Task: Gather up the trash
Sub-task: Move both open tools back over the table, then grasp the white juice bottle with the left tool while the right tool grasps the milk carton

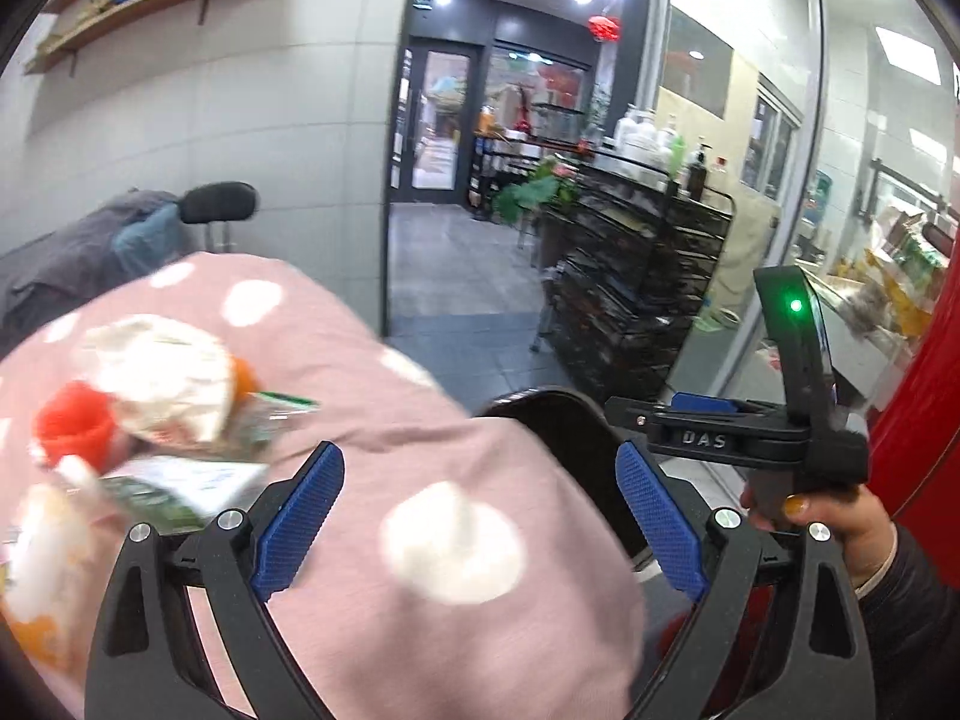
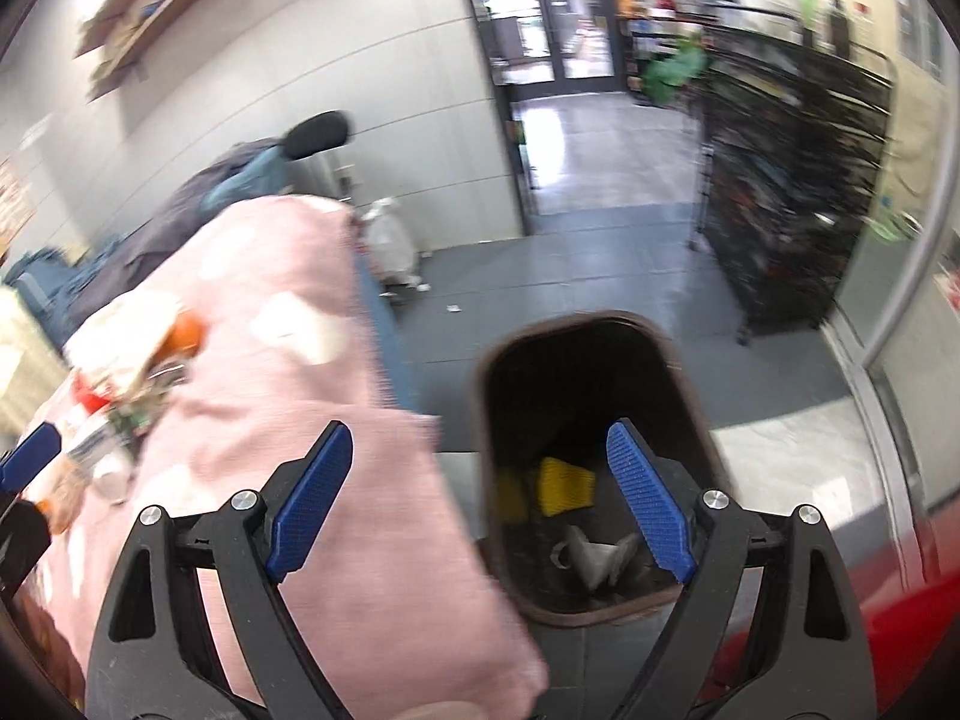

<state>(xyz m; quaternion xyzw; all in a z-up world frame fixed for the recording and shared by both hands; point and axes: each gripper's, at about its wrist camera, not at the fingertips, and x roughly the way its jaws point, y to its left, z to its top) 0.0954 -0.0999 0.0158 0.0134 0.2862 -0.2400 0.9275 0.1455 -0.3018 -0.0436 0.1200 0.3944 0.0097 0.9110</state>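
Observation:
A pile of trash lies on a pink polka-dot cover: white crumpled paper, orange pieces, green and white wrappers. It also shows at the left of the right wrist view. My left gripper is open and empty above the cover, right of the trash. A dark bin stands on the floor beside the cover, with a yellow piece and grey scraps inside. My right gripper is open and empty, over the bin's left rim. The right gripper's body shows in the left wrist view.
A black wire rack with bottles stands right. A red surface is at the far right. A dark chair with clothes sits behind the cover. A white bag lies on the grey floor by the wall. A doorway opens ahead.

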